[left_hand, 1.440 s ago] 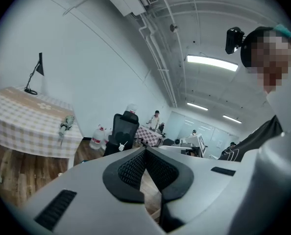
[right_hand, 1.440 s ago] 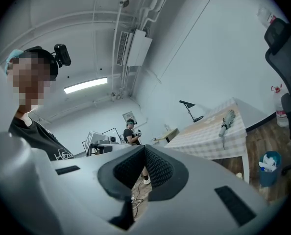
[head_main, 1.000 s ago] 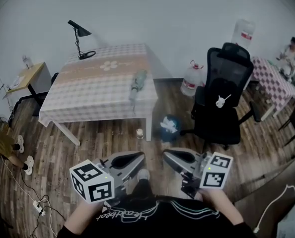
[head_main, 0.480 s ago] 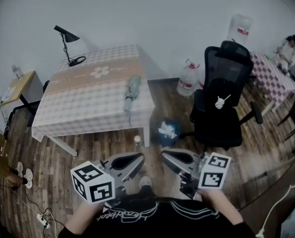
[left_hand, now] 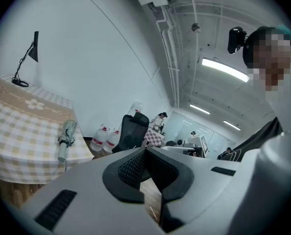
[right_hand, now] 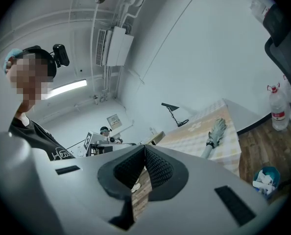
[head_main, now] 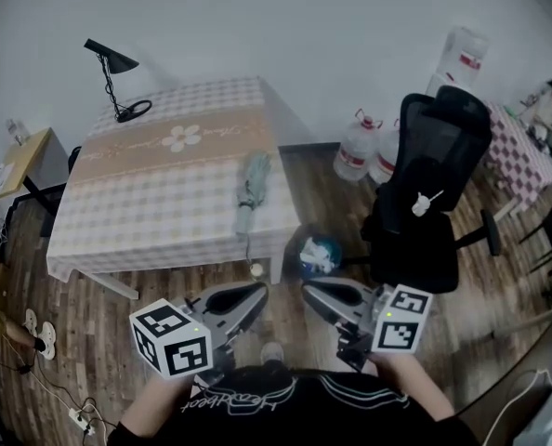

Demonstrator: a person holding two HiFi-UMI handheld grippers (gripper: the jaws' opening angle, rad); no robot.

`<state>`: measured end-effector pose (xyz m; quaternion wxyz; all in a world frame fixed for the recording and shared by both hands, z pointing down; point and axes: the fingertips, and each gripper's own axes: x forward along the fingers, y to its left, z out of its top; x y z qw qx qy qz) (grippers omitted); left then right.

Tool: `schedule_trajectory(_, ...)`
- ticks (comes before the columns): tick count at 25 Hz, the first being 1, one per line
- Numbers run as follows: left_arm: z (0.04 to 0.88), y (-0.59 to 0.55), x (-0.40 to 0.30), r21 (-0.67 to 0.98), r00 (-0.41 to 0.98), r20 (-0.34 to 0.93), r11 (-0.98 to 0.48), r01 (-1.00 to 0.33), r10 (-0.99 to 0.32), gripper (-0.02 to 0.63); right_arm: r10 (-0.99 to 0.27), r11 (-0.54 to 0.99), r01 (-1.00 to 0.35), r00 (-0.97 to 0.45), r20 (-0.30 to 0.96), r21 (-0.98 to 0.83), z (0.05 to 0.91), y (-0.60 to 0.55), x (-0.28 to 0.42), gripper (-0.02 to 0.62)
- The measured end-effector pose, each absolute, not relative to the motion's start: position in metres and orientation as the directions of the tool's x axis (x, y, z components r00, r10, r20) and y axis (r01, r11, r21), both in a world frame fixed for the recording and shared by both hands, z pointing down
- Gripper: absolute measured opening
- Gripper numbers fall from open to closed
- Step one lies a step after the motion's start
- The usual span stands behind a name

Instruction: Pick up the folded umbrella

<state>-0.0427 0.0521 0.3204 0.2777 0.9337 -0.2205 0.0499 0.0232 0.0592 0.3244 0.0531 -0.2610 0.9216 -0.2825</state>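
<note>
We hold the left tongs (head_main: pixel 255 293) and the right tongs (head_main: pixel 315 292) low before us, each pinched fully together on nothing. The folded pale green umbrella (head_main: pixel 250 191) lies lengthwise near the right edge of the tabletop (head_main: pixel 155 203) under its beige-and-white checked cloth, well apart from both tongs. A black desk lamp (head_main: pixel 111 59) stands at the far-left corner.
</note>
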Motion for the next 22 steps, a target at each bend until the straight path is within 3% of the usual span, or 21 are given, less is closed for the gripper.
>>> schedule_trajectory(11, 0.352, -0.064, -0.066, 0.497, 0.88, 0.247, -0.727, -0.474, -0.405, -0.002, -0.495, 0.684, -0.455, -0.864, 0.095, -0.57, 0.341, -0.048, -0.001, 0.012)
schedule_trajectory(22, 0.384, -0.093, -0.061, 0.54, 0.865, 0.298, -0.675, -0.502, -0.404, -0.001, -0.489, 0.656, -0.451, -0.865, 0.115, -0.605, 0.364, -0.078, 0.01, 0.012)
